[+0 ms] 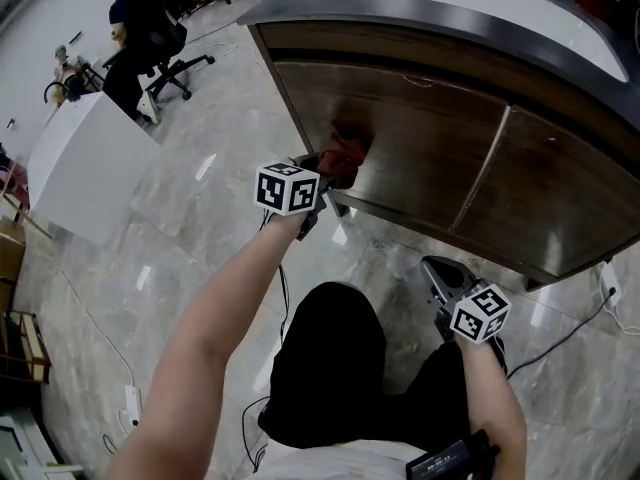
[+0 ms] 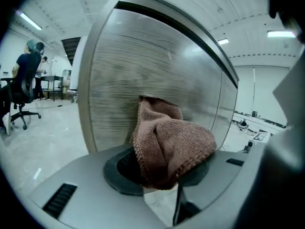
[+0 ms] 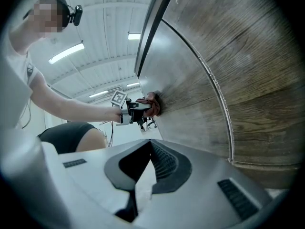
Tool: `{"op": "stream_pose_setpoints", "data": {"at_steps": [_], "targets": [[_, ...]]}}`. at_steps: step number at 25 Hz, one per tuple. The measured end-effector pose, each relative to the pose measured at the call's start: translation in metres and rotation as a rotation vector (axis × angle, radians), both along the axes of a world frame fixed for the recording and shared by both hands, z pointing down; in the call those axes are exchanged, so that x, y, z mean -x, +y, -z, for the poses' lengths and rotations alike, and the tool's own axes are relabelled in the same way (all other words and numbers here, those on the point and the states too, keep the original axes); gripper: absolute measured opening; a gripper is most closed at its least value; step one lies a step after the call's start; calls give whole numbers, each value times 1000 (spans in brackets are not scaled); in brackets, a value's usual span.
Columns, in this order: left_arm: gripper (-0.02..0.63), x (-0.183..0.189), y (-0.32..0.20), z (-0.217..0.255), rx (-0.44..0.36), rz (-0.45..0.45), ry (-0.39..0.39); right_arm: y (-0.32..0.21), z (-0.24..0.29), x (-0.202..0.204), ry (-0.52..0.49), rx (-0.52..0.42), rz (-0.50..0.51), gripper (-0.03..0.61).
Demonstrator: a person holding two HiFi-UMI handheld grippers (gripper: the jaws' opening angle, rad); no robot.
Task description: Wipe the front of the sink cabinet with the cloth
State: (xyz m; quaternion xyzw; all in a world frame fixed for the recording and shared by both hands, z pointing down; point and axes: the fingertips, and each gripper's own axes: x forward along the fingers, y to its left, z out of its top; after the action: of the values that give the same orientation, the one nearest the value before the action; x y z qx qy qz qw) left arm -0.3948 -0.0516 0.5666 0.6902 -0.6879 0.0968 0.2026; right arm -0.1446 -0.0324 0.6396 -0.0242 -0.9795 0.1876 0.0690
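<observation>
The left tongs [image 2: 159,173] are clamped on the cloth [image 2: 174,142]. The cloth bunches forward of the jaws and presses against the cabinet front [image 1: 420,153], directly ahead. The right tongs [image 3: 143,168] are closed on nothing, low and clear of the front. The left arm is nearer. The unwiped surface extends mainly to its right, so the stroke should run that way.

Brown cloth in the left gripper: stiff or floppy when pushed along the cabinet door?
Probably floppy: the cloth bunches and folds in the left gripper. Its looped weave likely drags on the cabinet door. Likely light: one pinch holds it.
</observation>
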Motion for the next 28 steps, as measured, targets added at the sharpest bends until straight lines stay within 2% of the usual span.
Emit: {"op": "stream_pose_setpoints", "data": {"at_steps": [8,12,15,19,28], "targets": [[138,74,36,-29,46,164,-9,0,-11,-2,4,18,-23,12],[140,85,43,-47,87,224,-14,0,-20,-5,2,40,-37,12],[140,77,40,-57,104,228,-20,0,-27,-8,0,53,-38,12],[140,43,22,-56,82,153,-17,-1,-29,-10,-1,51,-45,12],[140,-73,-22,-57,92,-119,15,0,-29,-19,4,34,-55,12]]}}
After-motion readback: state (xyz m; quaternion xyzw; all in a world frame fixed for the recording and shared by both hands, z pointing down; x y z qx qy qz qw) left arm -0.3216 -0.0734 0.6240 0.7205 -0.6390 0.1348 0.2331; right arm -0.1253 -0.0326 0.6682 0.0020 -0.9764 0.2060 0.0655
